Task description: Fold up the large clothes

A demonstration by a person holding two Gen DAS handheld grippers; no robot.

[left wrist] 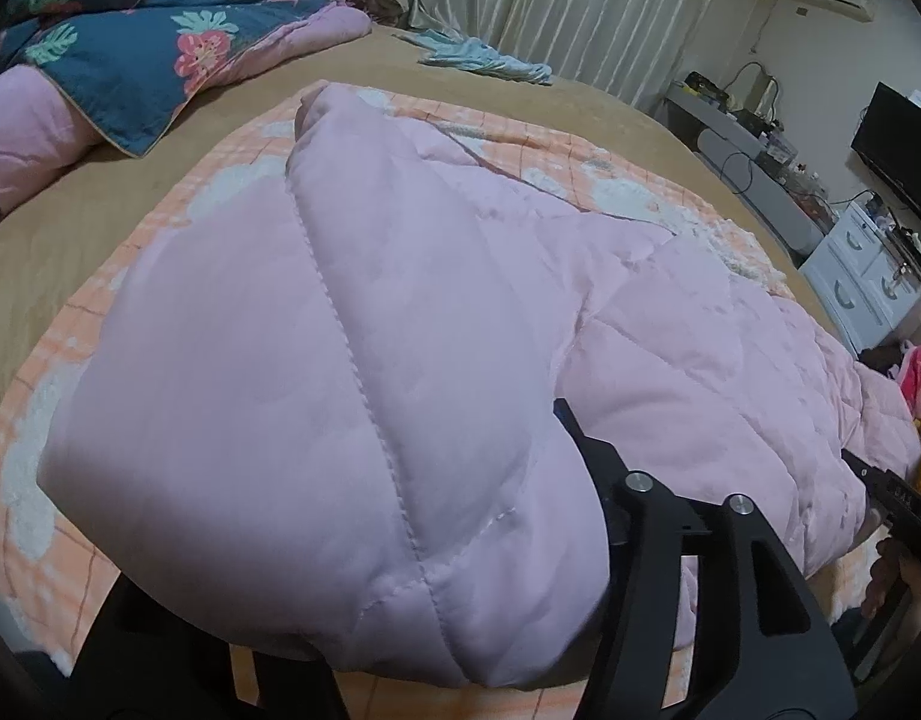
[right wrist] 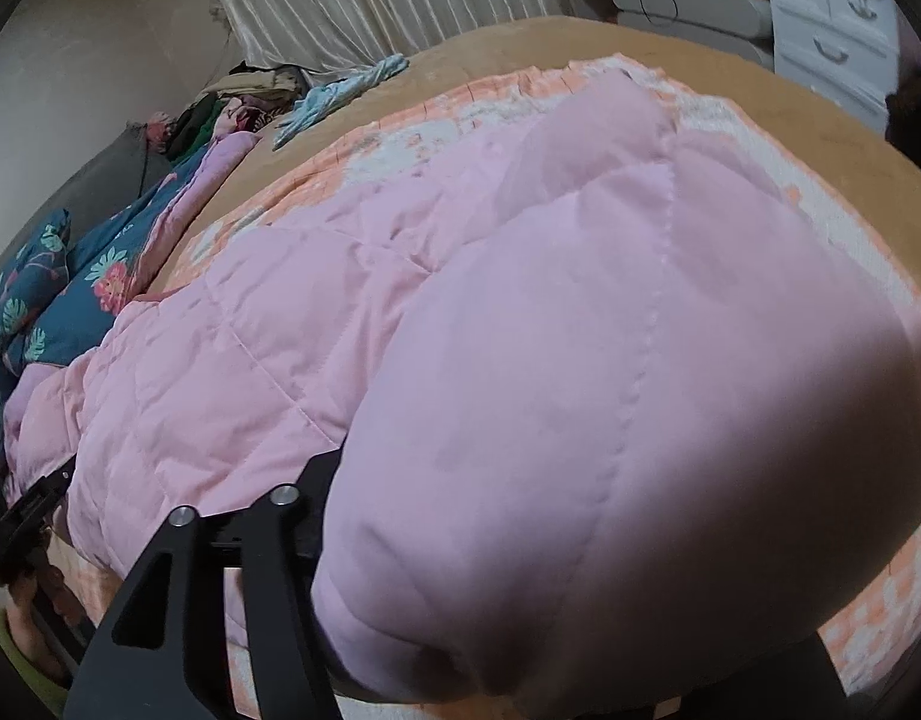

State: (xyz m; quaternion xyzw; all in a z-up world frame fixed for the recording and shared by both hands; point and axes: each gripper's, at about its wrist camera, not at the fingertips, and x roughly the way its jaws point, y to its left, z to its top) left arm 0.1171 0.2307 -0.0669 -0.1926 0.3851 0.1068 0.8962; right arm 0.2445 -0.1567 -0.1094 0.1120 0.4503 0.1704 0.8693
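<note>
Pink quilted coat (left wrist: 352,360) bulges nearest, spread over the orange checked blanket (left wrist: 52,354); left gripper (left wrist: 580,438) and right gripper (right wrist: 334,468) each pinch a near edge. Mid-fold I'd say; next, carry both edges across the blanket together

padded jacket (left wrist: 400,324) on blanket (left wrist: 232,180), blanket on bed (left wrist: 64,228)
</note>
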